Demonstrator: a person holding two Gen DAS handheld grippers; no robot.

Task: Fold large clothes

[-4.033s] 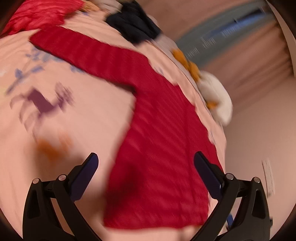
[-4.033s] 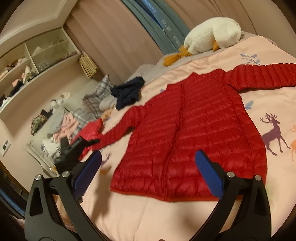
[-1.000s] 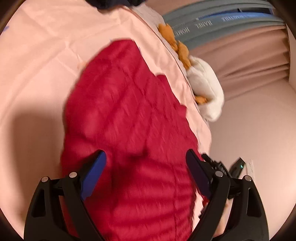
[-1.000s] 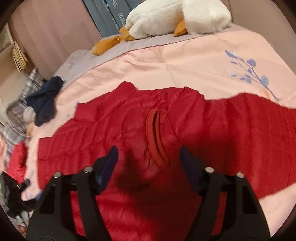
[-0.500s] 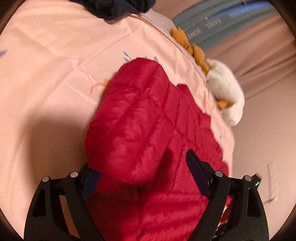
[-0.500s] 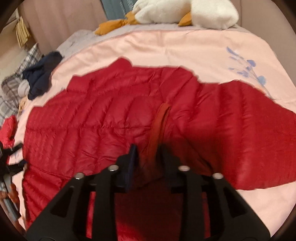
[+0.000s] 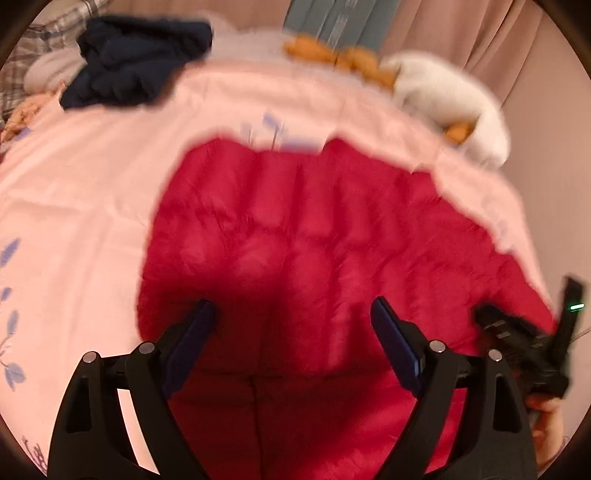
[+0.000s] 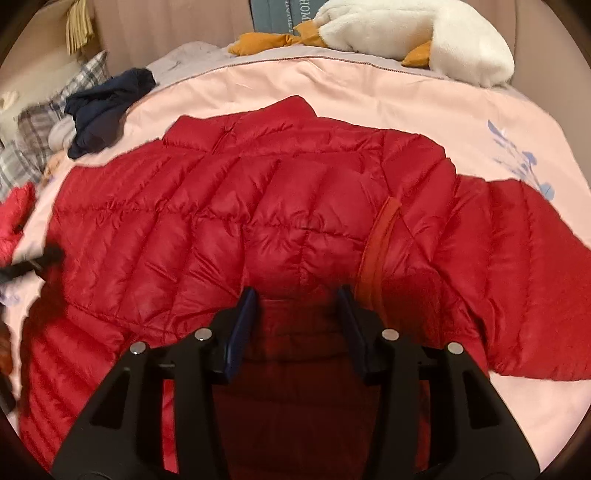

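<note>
A red puffer jacket (image 8: 207, 229) lies spread on the pink bedsheet (image 8: 369, 92). One sleeve is folded in over the body, and its cuff (image 8: 376, 243) ends just right of my right gripper's finger. My right gripper (image 8: 295, 302) sits low on the jacket with its jaws half apart and opening. Shadowed jacket fabric lies between them, with no clear pinch. My left gripper (image 7: 291, 317) stands wide open over the jacket (image 7: 314, 229), holding nothing. The right gripper (image 7: 517, 339) and a hand (image 7: 550, 410) show at the right edge of the left wrist view.
A white plush goose (image 8: 443, 33) with orange feet lies at the head of the bed. A navy garment (image 8: 107, 107) and plaid fabric (image 8: 33, 125) sit at the far left, and another red garment (image 8: 14, 214) lies at the left edge. Curtains hang behind.
The right gripper sank onto the jacket, narrowed its jaws, then widened them slightly; the cuff went from between the fingers to beside the right one. The left gripper swung round over the jacket.
</note>
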